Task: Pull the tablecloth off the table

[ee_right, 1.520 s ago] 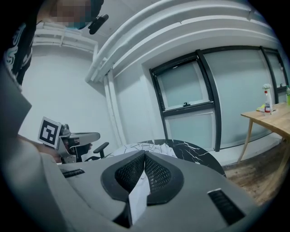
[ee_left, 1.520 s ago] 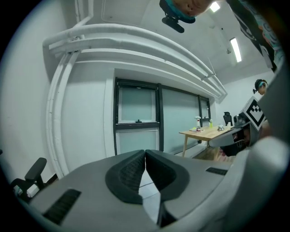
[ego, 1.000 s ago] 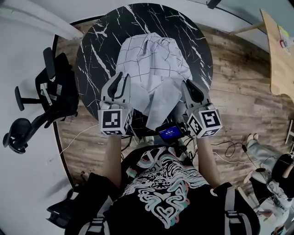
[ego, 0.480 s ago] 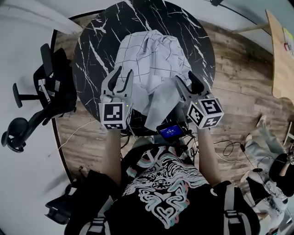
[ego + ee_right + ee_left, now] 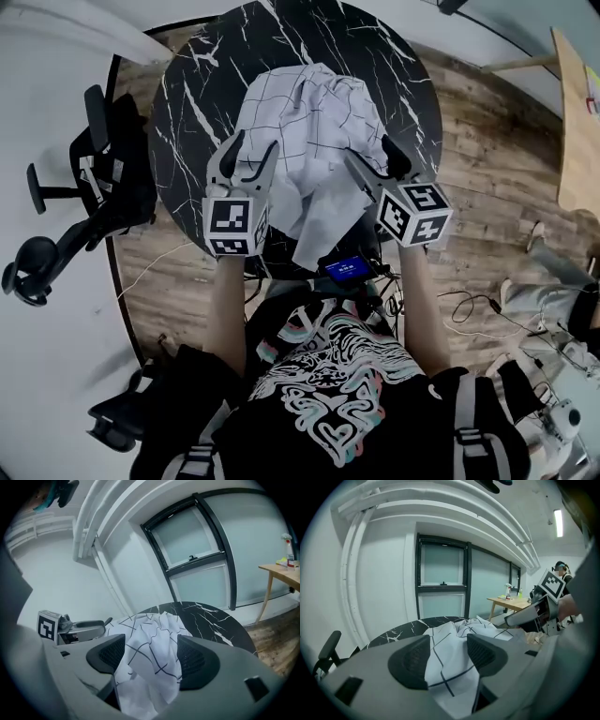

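My left gripper and right gripper are both opening, with the tablecloth loose between the jaws (nothing pinched now). It lies bunched on the desk, one flap over the near rim. Next, I judge, I need a fresh grip farther in and a pull towards me.

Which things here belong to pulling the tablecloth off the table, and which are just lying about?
Part of the job: tablecloth, bunched on the round black table; left gripper and right gripper, both with jaws opening and cloth loose between them.

Just lying about: office chair, wooden table.
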The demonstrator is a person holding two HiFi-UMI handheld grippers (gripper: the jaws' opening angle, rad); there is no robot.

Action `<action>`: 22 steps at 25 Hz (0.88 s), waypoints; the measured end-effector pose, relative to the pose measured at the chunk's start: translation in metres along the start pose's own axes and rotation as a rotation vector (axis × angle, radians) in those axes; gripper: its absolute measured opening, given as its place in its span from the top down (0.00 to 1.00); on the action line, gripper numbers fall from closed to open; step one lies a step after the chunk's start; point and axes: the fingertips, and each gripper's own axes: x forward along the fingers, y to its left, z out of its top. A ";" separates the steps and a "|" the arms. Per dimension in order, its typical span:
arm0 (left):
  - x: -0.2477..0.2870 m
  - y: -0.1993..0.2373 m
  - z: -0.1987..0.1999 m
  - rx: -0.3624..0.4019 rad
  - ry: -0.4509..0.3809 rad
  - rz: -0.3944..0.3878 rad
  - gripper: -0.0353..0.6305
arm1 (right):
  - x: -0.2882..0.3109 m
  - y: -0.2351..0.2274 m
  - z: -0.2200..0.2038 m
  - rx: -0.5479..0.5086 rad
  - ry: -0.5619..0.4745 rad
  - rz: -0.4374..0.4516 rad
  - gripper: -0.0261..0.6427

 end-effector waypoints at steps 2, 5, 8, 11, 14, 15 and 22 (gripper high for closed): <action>0.003 0.001 -0.001 -0.010 0.012 -0.011 0.57 | 0.006 -0.003 0.000 -0.001 0.016 -0.009 0.48; 0.009 0.002 -0.006 -0.013 0.034 -0.013 0.55 | 0.014 -0.007 0.001 0.003 0.039 -0.010 0.48; 0.016 0.002 -0.013 -0.018 0.065 -0.018 0.52 | 0.022 -0.013 -0.001 0.009 0.056 -0.012 0.45; 0.021 0.001 -0.020 -0.043 0.092 -0.042 0.51 | 0.028 -0.019 -0.005 0.028 0.063 -0.032 0.36; 0.026 0.001 -0.026 -0.040 0.117 -0.052 0.50 | 0.034 -0.023 -0.015 0.047 0.096 -0.029 0.33; 0.027 0.001 -0.028 -0.034 0.125 -0.051 0.49 | 0.036 -0.024 -0.018 0.055 0.111 -0.025 0.32; 0.037 0.002 -0.036 -0.021 0.149 -0.043 0.48 | 0.047 -0.039 -0.039 0.128 0.157 -0.023 0.30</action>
